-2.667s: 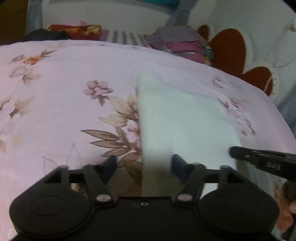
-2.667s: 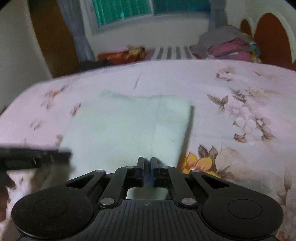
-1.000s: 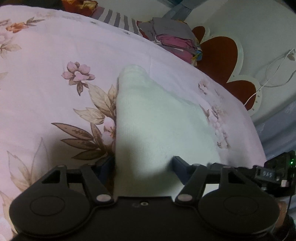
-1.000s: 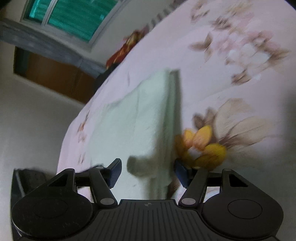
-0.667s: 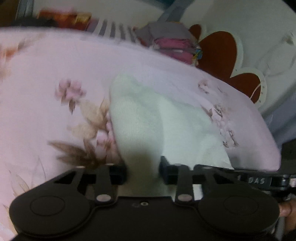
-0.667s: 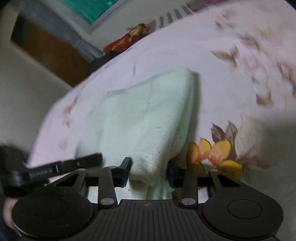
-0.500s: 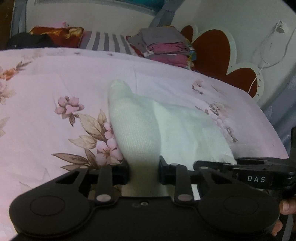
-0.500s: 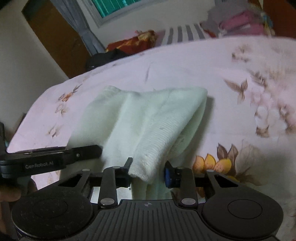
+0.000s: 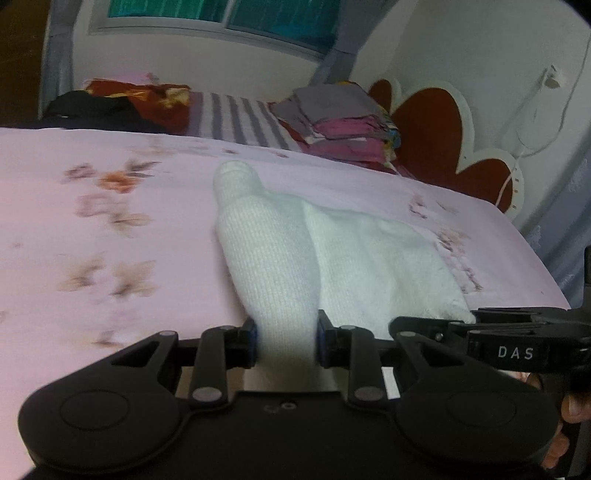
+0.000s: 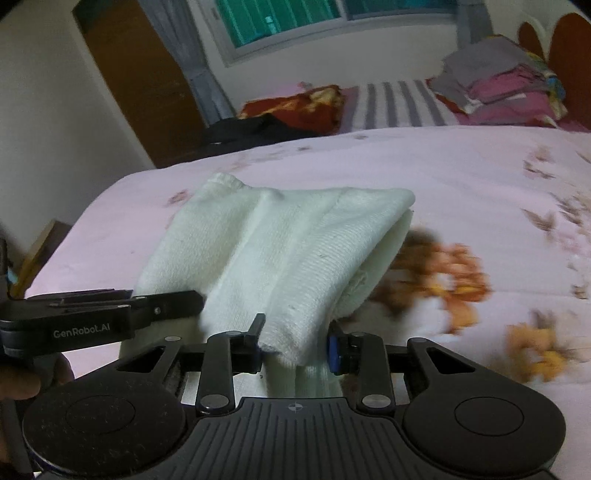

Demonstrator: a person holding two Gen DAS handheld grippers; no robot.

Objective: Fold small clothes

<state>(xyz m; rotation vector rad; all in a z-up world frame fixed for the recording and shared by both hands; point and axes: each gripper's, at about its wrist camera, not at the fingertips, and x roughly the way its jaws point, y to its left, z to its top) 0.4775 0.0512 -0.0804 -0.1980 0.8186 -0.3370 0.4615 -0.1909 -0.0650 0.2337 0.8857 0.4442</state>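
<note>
Dim indoor light, motion blur, fisheye-bent edges.

- pink floral bedsheet point(image 9: 110, 258) bare left of white knit garment point(image 9: 273, 266), open passage
- folded clothes stack point(image 9: 340, 125), striped cloth point(image 9: 236, 118) block far edge
- headboard point(image 9: 436, 125) blocks right

A home bedroom. A bed under a pale pink floral-print sheet point(image 9: 110, 229) fills the foreground; behind it stand a white-and-red scalloped headboard point(image 9: 439, 129), a stack of folded grey and pink clothes point(image 9: 343, 122), a grey-and-white striped pillow point(image 9: 236, 118), a curtained teal-glazed window point(image 10: 280, 18) and a brown wooden door point(image 10: 136, 74).
</note>
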